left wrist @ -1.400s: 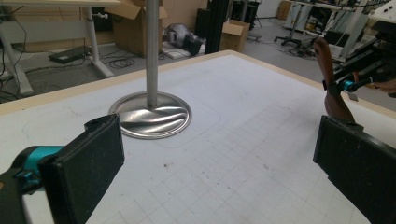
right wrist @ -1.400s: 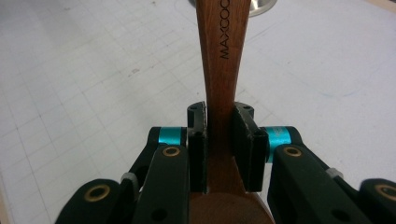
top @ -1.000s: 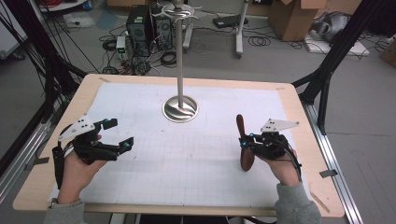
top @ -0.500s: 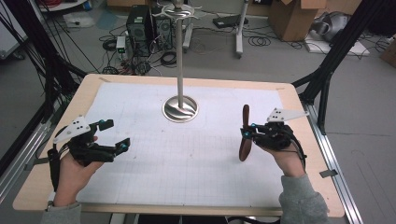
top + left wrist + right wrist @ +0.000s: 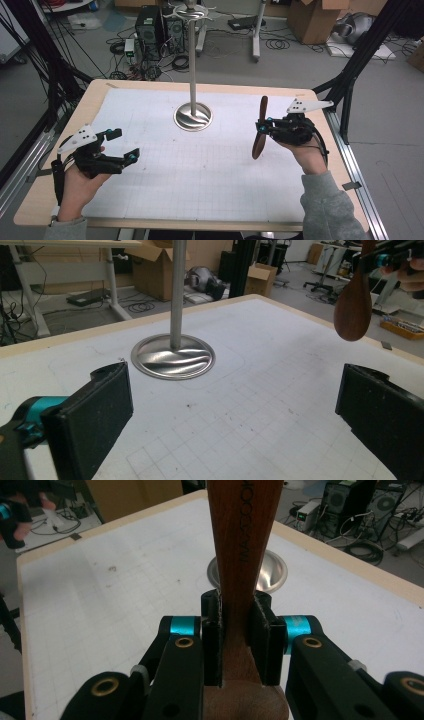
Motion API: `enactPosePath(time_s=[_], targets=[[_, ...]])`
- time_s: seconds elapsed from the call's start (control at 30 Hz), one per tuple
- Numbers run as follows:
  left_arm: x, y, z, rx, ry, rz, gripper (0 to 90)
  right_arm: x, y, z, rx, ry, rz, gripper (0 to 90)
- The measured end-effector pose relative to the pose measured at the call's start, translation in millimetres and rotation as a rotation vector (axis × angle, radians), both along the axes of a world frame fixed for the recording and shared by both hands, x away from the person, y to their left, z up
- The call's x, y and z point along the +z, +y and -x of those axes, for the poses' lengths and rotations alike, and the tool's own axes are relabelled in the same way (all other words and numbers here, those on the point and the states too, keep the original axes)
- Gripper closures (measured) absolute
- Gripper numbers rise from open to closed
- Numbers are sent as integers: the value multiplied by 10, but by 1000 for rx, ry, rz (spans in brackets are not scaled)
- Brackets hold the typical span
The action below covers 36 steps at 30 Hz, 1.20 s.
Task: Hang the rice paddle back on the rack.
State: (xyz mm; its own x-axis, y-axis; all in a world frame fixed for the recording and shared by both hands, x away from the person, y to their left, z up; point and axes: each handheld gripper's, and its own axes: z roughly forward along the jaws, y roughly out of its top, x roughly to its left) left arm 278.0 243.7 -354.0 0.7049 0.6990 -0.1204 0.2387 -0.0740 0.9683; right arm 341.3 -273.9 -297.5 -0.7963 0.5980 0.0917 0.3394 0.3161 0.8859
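Over on the right side of the table, the right gripper (image 5: 267, 126) has its jaws clamped tight on a wooden spoon (image 5: 260, 128), squeezing the handle from both sides. In the right gripper view the black pads (image 5: 211, 642) press flat against the brown wood (image 5: 243, 555) with no gap, and there is lettering burned into the handle, running up its length. From the high view the spoon hangs nearly upright in the air, tilted a little, with the bowl end lowest and clear of the white gridded mat (image 5: 200, 165) below it. The person's hand (image 5: 307, 155) wraps the gripper body from behind, a grey sleeve trailing back toward the table edge.

The left gripper (image 5: 123, 145) sits low near the left edge of the mat, jaws spread wide apart and holding nothing. In the left gripper view the two black pads (image 5: 95, 422) stand far to either side with bare mat between them; the spoon's bowl (image 5: 353, 307) shows at the upper right, well off from these jaws.

Between the two grippers, toward the far side of the mat, stands a metal stand (image 5: 193, 116): a round shiny base plate with a thin pole rising straight up from its centre. The spoon is to the right of it and not touching it
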Motion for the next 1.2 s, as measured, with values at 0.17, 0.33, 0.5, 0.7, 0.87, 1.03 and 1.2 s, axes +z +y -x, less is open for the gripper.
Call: enactPosePath(time_s=[0.17, 0.33, 0.5, 0.7, 0.87, 1.03, 1.2], targets=[[-3, 25, 11, 4, 3, 3, 23, 118, 47, -71, 11, 4, -25, 771], [1, 47, 24, 9, 0, 8, 23, 192, 117, -136, 19, 1, -14, 771], [-3, 48, 38, 8, 2, 6, 23, 268, 197, -235, 13, -1, -23, 771], [-19, 69, 57, 11, 4, 10, 23, 369, 303, -352, 13, -19, -13, 772], [-67, 64, 62, 12, 20, 5, 23, 431, 366, -439, 16, -30, -17, 772], [-72, 82, 93, 17, 22, 3, 23, 476, 412, -511, 11, -40, -8, 772], [-76, 108, 116, 24, 21, 6, 23, 545, 475, -596, 17, -55, -22, 772]])
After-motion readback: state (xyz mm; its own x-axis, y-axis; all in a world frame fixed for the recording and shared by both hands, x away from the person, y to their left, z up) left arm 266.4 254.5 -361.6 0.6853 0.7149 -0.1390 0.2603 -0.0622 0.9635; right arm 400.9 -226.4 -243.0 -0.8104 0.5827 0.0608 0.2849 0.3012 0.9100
